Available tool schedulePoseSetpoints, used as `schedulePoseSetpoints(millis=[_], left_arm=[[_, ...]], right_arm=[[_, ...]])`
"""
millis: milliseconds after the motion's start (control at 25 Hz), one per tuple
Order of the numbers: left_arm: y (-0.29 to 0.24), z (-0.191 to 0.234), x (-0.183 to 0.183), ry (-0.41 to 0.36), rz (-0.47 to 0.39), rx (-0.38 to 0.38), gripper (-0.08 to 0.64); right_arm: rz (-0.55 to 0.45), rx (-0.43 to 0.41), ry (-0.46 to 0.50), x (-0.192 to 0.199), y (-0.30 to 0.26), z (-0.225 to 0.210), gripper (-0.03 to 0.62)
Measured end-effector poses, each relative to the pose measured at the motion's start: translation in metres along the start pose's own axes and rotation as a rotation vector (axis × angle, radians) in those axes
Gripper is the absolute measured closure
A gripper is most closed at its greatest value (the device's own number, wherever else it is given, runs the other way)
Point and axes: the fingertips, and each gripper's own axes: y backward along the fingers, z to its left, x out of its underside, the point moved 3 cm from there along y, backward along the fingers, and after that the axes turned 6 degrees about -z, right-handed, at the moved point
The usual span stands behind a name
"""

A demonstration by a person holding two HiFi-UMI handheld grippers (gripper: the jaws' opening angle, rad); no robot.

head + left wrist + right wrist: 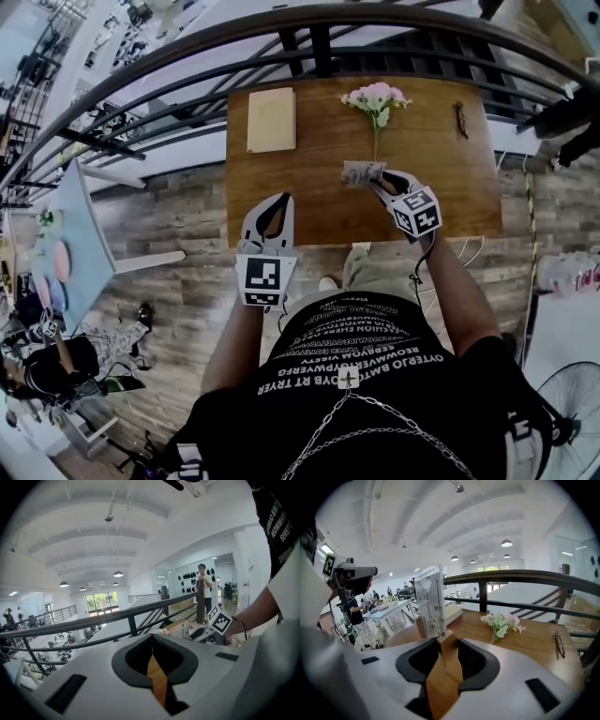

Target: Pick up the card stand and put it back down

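Card stand (429,603), one, clenched in right gripper (446,637); left gripper (152,641) closed, empty; worktop (309,197) carries one flower bunch (375,97) far right, one book (271,119) far left.

Wooden table (309,202), clear glossy card stand (430,599)

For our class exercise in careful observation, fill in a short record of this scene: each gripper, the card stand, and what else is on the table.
right gripper: jaws closed on the card stand's wooden base
card stand: upright, its clear panel rising above the jaws
left gripper: jaws together, nothing between them, over the near edge of the table
table: wooden, set against a railing
also on the table: flowers at the far side, beige notebook at the far left
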Motion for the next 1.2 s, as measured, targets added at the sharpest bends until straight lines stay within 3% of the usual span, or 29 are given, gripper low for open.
schedulePoseSetpoints(millis=[640, 1200], left_arm=[[0.022, -0.001, -0.007, -0.011, -0.044, -0.008, 0.532], [0.03, -0.012, -0.006, -0.008, -0.056, 0.011, 0.532]], right_arm=[[-0.083, 0.016, 0.084, -0.057, 0.038, 0.024, 0.451], [-0.125, 0.012, 0.098, -0.102, 0.068, 0.039, 0.451]])
